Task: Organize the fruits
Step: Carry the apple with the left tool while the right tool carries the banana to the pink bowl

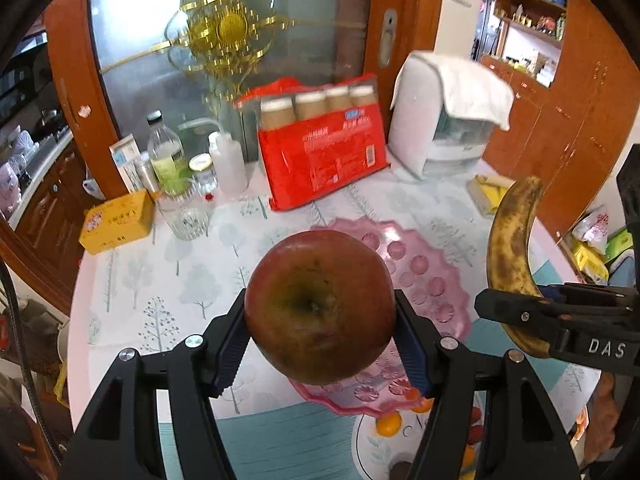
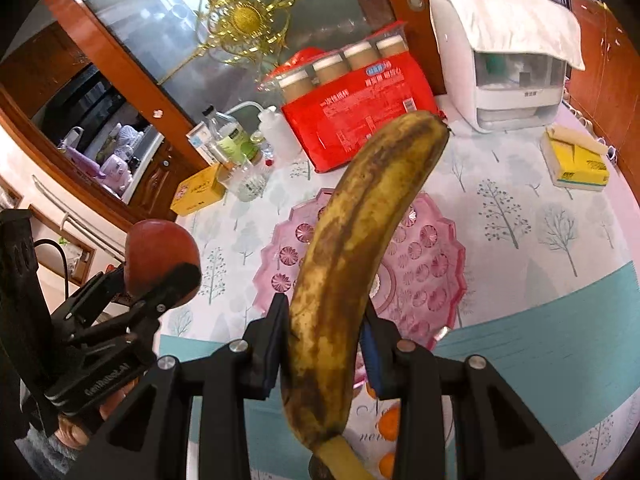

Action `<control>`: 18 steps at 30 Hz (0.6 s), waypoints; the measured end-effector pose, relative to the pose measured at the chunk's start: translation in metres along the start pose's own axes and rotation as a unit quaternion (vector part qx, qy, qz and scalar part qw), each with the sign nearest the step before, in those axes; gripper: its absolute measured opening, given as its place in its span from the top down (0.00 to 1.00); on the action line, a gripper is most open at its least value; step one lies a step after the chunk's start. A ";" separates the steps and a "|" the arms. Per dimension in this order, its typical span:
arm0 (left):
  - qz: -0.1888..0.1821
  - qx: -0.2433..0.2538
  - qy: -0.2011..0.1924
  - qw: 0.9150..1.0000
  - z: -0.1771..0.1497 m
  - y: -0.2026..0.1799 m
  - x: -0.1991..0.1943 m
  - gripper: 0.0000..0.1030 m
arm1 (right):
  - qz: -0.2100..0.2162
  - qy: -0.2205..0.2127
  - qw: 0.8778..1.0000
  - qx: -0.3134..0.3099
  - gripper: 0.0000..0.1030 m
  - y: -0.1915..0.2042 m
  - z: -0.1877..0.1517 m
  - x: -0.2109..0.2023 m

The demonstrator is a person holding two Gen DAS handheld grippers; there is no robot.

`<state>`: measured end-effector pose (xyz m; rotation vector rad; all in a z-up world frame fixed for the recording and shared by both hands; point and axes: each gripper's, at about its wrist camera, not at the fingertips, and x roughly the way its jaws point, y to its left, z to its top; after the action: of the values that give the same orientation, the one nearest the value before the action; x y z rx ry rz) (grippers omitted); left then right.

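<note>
The apple point(image 1: 320, 306) sits clamped between the blue pads of the left tongs point(image 1: 320, 340), held in the air above the near part of the pink scalloped plate point(image 1: 436, 276). The banana point(image 2: 352, 264), brown-spotted and soft-looking, is pinched low on its body by the right tongs point(image 2: 324, 344), closed narrow around it, its far tip pointing up over the same plate. The step in hand seems to be carrying both fruits to the plate. To do it well, I would lower the apple toward the plate's middle and release it only once it rests, since it could roll off the shallow rim. The banana should be laid flat beside it, gently, as a hard squeeze could bruge it.

Beyond the plate stand a red pack of bottles point(image 1: 324, 148), a clear glass point(image 1: 186, 216), a yellow box point(image 1: 116, 222) and a white appliance under a cloth point(image 1: 444, 120). None blocks the plate on the surface point(image 1: 168, 288); the two tongs crowding each other looks the likelier trouble.
</note>
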<state>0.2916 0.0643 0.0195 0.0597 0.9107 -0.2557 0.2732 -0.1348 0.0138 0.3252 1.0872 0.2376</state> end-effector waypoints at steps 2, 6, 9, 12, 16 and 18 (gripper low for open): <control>0.001 0.000 0.017 1.000 -0.002 0.000 0.021 0.37 | -0.006 0.009 1.000 0.004 0.67 -0.003 0.004 0.016; 0.000 0.006 0.044 0.999 -0.008 -0.003 0.057 0.37 | -0.019 0.033 0.999 0.014 0.67 -0.012 0.005 0.050; -0.003 0.008 0.062 0.998 -0.012 -0.005 0.082 0.37 | -0.025 0.050 0.998 0.024 0.67 -0.021 0.004 0.073; -0.005 0.012 0.075 0.997 -0.015 -0.006 0.103 0.37 | -0.031 0.066 0.997 0.033 0.67 -0.031 0.002 0.095; -0.006 0.012 0.094 0.995 -0.019 -0.005 0.130 0.37 | -0.037 0.087 0.995 0.042 0.67 -0.043 -0.003 0.122; -0.007 0.010 0.106 0.994 -0.021 -0.004 0.144 0.37 | -0.041 0.098 0.993 0.043 0.67 -0.048 -0.007 0.134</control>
<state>0.3588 0.0361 -0.1065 0.0995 1.1201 -0.2756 0.3285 -0.1317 -0.1174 0.3379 1.3054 0.1513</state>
